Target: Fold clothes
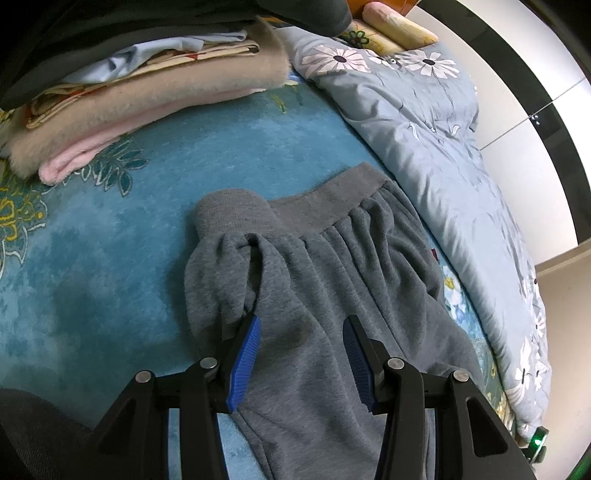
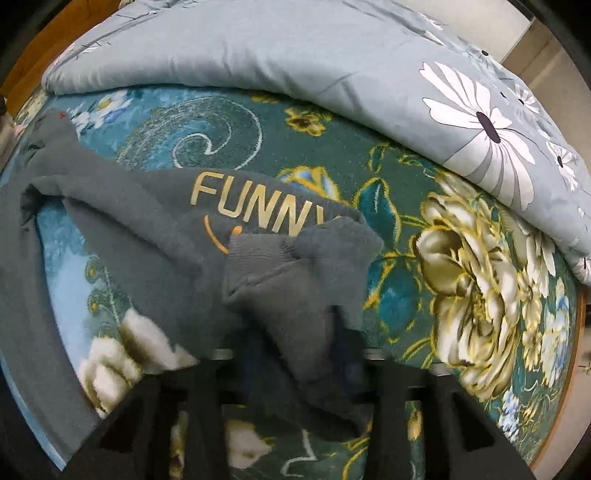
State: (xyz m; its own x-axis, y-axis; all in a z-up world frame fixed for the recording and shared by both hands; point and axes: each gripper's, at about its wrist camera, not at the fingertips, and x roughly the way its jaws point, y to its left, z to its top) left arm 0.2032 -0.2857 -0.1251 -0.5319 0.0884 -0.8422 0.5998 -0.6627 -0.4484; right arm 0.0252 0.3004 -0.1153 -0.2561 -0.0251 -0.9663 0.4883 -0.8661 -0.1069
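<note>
Grey sweatpants [image 1: 325, 280] lie on the blue floral bed cover [image 1: 110, 236], ribbed waistband [image 1: 325, 199] at the far end and one ribbed cuff [image 1: 229, 214] folded up beside it. My left gripper [image 1: 301, 325] is open just above the pants, its blue pads [image 1: 247, 354] on either side of the fabric, not closed on it. In the right wrist view the pants leg [image 2: 147, 229] with gold "FUNNY" lettering runs from the left. My right gripper [image 2: 295, 332] is shut on the leg's ribbed cuff [image 2: 295, 266], which drapes over and hides the fingers.
A stack of folded blankets and clothes [image 1: 140, 88] sits at the far left. A grey-blue daisy-print quilt [image 1: 443, 147] is bunched along the right side, also showing in the right wrist view [image 2: 332, 55]. Pillows [image 1: 391, 26] lie at the head. The bed edge and floor [image 1: 561, 314] are at right.
</note>
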